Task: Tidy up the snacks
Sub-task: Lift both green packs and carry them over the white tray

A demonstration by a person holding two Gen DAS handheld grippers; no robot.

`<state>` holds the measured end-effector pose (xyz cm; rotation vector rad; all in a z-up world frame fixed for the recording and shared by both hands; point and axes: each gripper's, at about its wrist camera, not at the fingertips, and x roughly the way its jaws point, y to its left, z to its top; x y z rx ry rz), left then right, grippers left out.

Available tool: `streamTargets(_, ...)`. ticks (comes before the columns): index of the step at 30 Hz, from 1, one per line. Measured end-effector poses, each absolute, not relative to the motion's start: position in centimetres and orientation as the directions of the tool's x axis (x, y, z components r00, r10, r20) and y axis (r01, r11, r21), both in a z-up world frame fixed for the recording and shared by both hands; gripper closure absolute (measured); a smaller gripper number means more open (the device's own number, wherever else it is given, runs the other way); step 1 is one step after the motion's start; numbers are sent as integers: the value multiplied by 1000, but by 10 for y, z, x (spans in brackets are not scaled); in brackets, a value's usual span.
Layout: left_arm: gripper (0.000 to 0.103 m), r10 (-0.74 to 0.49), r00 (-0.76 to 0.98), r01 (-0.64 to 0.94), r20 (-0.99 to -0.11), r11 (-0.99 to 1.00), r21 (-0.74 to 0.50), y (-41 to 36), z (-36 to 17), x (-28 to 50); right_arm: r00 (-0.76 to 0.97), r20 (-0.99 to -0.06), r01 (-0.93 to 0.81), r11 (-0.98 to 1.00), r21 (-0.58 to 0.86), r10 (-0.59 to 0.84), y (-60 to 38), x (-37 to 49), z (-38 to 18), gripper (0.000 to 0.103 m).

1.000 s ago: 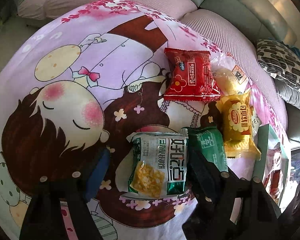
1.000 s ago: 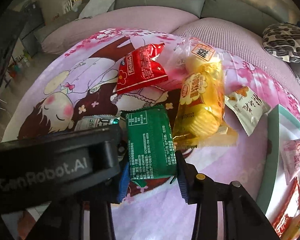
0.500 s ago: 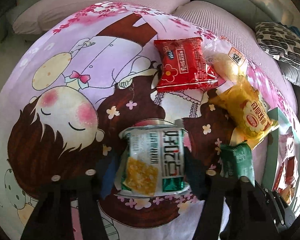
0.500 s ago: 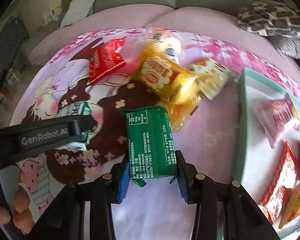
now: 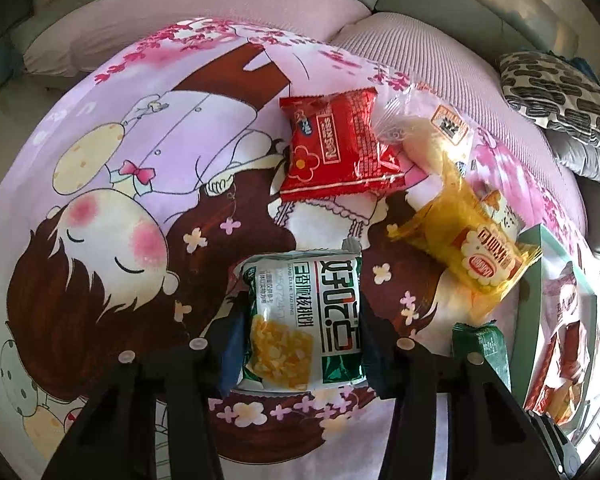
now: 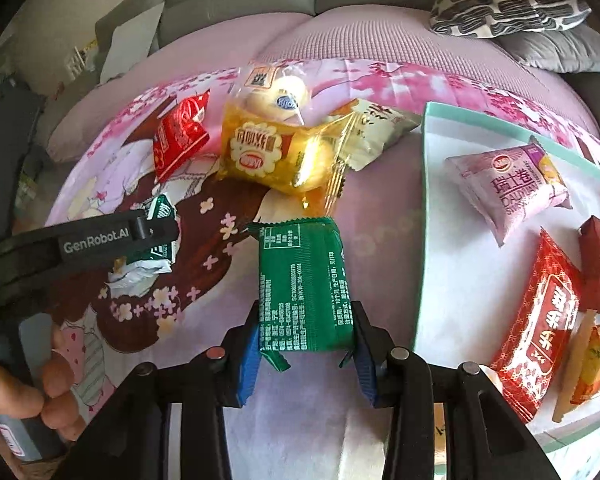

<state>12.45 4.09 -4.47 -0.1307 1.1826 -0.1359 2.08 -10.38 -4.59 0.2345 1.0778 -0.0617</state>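
Left tool (image 5: 300,344): its jaws had just been closing and gripped the white-and-green snack bag (image 5: 302,320) by both long sides, the bag puckered between the blue pads (image 5: 230,354).
Right tool (image 6: 306,354): clamped on the green snack packet (image 6: 304,284), pads pressing its lower corners, printed back side facing up.
Left hand (image 6: 24,396): fingers wrapped around the left tool's handle, seen at the lower left of the right wrist view.
Blanket (image 5: 100,208): pink cartoon-print cloth spread over the sofa, carrying the loose snacks.
White-and-green snack bag: over the middle of the blanket, on the brown hair part of the print.
Green snack packet: held near the blanket's right edge, just beside the tray's left rim.
Red packet (image 5: 336,144): lay toward the blanket's far edge.
Clear-wrapped bun (image 5: 428,140): touched the red packet's right side.
Yellow packet (image 5: 468,252): lay tilted near the right edge, partly over a pale packet (image 6: 376,128).
Tray (image 6: 424,184): teal-rimmed, white inside, at the blanket's right edge.
Tray contents: a pink packet (image 6: 508,188), a red packet with white lettering (image 6: 540,332) and others at its near corner.
Patterned cushion (image 6: 508,0): on the sofa beyond the far right corner.
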Motion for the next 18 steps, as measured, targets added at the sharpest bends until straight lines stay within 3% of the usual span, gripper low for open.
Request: streamTargets(18, 53, -166, 531, 78, -831, 986, -147, 37, 6, 104, 597, -798, 169, 959, 229, 85, -130, 3, 2, 61)
